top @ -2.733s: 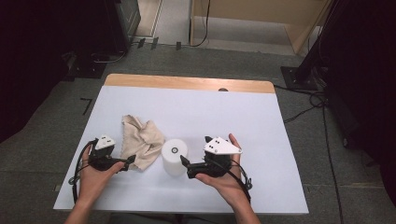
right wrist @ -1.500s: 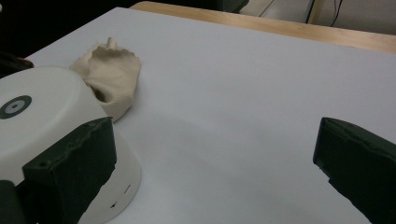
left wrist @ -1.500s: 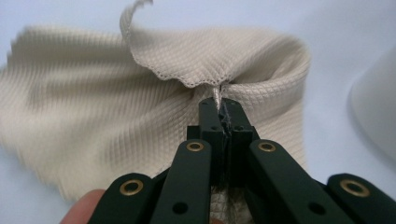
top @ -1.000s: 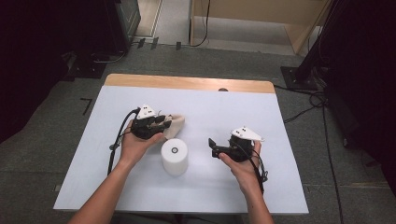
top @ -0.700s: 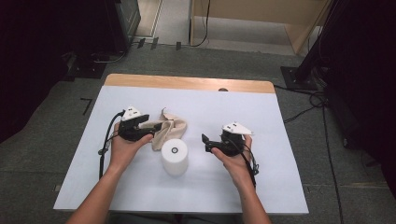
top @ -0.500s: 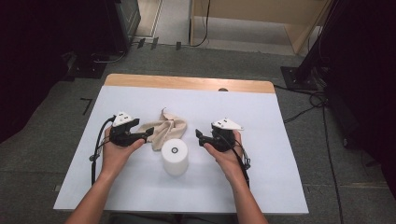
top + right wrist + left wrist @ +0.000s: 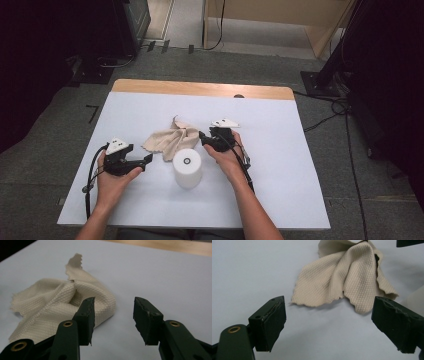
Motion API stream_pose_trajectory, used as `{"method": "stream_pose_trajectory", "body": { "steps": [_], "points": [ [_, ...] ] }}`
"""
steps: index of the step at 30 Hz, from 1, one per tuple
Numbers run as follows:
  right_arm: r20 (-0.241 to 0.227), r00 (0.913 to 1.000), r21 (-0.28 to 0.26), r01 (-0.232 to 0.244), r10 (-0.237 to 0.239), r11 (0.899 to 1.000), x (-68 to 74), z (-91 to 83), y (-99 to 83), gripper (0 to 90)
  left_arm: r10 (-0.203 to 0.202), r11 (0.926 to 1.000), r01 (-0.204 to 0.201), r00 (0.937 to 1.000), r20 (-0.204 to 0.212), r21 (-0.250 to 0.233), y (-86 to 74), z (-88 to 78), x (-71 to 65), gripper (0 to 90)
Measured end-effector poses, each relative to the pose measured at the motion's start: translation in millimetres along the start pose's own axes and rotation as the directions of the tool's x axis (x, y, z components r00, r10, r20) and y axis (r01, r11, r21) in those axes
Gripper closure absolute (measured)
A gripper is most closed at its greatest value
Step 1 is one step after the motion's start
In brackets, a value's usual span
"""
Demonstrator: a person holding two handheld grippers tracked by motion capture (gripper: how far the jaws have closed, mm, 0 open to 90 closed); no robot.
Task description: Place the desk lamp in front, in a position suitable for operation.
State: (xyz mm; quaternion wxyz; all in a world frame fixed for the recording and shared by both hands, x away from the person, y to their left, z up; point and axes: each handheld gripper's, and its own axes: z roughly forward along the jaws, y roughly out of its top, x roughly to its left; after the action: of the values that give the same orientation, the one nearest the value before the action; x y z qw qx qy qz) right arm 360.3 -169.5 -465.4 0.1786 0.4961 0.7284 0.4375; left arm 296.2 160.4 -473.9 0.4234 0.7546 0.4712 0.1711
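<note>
Right hand-held gripper [image 7: 113,315], jaws half-spread and just closing with nothing between them yet, noses at the crumpled beige waffle-weave cloth [image 7: 170,140] lying mid-bench [image 7: 300,165] behind the white cylinder roll [image 7: 187,167], likely to pinch its edge; left hand-held gripper [image 7: 332,322] spread wide, empty.

A beige cloth [image 7: 171,139] with a fine waffle-like dotted weave and frayed edges is seen at 12 o'clock from a plain white roll [image 7: 187,167]. The table [image 7: 280,165] is covered in pale bluish white, and a strip of light wood is left bare at its far edge. The left gripper [image 7: 146,160] and the right gripper [image 7: 202,138] are black, each topped with a light grey plate. The floor [image 7: 60,115] is grey.
</note>
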Motion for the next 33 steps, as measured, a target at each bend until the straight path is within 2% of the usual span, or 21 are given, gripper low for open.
{"method": "stream_pose_trajectory", "body": {
  "steps": [2, 4, 8, 10, 12, 14, 16, 18, 19, 20, 23, 29, 33],
  "points": [
    [0.002, 1.0000, 0.030, 0.006, -0.006, 1.000, -0.4, 8.1, 1.2, 52.4, -0.001, 1.0000, 0.001, 0.9999, -0.014, 0.003, -4.8, -2.3, 2.1, 12.8],
    [-0.005, 0.9999, 0.036, -0.012, 0.012, 0.999, -1.0, 14.3, 3.2, 53.0, 0.012, 0.9999, -0.011, 0.9995, -0.029, 0.010, -6.6, -3.4, 3.5, 12.8],
    [-0.022, 0.9988, 0.005, -0.043, 0.043, 0.999, 0.2, 20.3, 5.2, 55.5, 0.052, 0.9980, -0.050, 0.9970, -0.058, 0.040, -13.5, -1.4, 4.9, 13.5],
    [-0.018, 0.9992, 0.044, -0.036, 0.036, 0.998, 0.2, 27.0, 4.1, 55.6, 0.055, 0.9968, -0.051, 0.9967, -0.059, 0.061, -17.0, 1.8, 6.1, 13.5],
    [-0.017, 0.9992, 0.065, -0.036, 0.037, 0.997, 0.8, 33.0, 2.9, 57.4, 0.058, 0.9973, -0.055, 0.9963, -0.063, 0.049, -16.2, 0.5, 6.7, 13.5],
    [-0.019, 0.9994, 0.076, -0.026, 0.028, 0.997, 1.9, 36.8, 2.8, 63.7, 0.046, 0.9974, -0.042, 0.9968, -0.065, 0.058, -17.1, 1.9, 8.3, 13.5],
    [-0.023, 0.9996, 0.106, -0.013, 0.015, 0.994, 3.4, 39.5, 2.2, 79.5, 0.051, 0.9962, -0.046, 0.9962, -0.070, 0.074, -18.0, 3.9, 7.6, 13.2],
    [-0.025, 0.9996, 0.118, -0.009, 0.012, 0.993, 2.9, 41.4, 0.9, 89.5, 0.075, 0.9935, -0.068, 0.9939, -0.080, 0.092, -19.0, 6.4, 4.5, 13.2],
    [-0.033, 0.9993, 0.115, -0.014, 0.018, 0.993, 1.7, 41.7, 0.5, 90.0, 0.087, 0.9914, -0.078, 0.9922, -0.089, 0.106, -19.5, 7.6, 3.1, 13.2],
    [-0.035, 0.9990, 0.117, -0.024, 0.028, 0.993, 1.3, 41.2, 0.3, 90.0, 0.105, 0.9890, -0.093, 0.9898, -0.096, 0.115, -19.6, 8.7, 1.5, 13.2],
    [-0.029, 0.9993, 0.096, -0.018, 0.021, 0.995, 0.3, 35.8, 0.7, 90.0, 0.109, 0.9878, -0.097, 0.9890, -0.100, 0.122, -19.8, 10.1, 0.2, 13.4],
    [0.019, 0.9997, 0.040, -0.016, 0.015, 0.999, -9.8, 12.8, 3.7, 90.0, 0.088, 0.9883, -0.077, 0.9928, -0.081, 0.132, -19.4, 11.3, 3.0, 13.4],
    [0.066, 0.9975, -0.002, -0.026, 0.026, 1.000, -24.6, -8.7, 6.4, 90.0, 0.058, 0.9901, -0.050, 0.9965, -0.060, 0.131, -19.1, 10.9, 6.9, 13.3]
  ]
}}
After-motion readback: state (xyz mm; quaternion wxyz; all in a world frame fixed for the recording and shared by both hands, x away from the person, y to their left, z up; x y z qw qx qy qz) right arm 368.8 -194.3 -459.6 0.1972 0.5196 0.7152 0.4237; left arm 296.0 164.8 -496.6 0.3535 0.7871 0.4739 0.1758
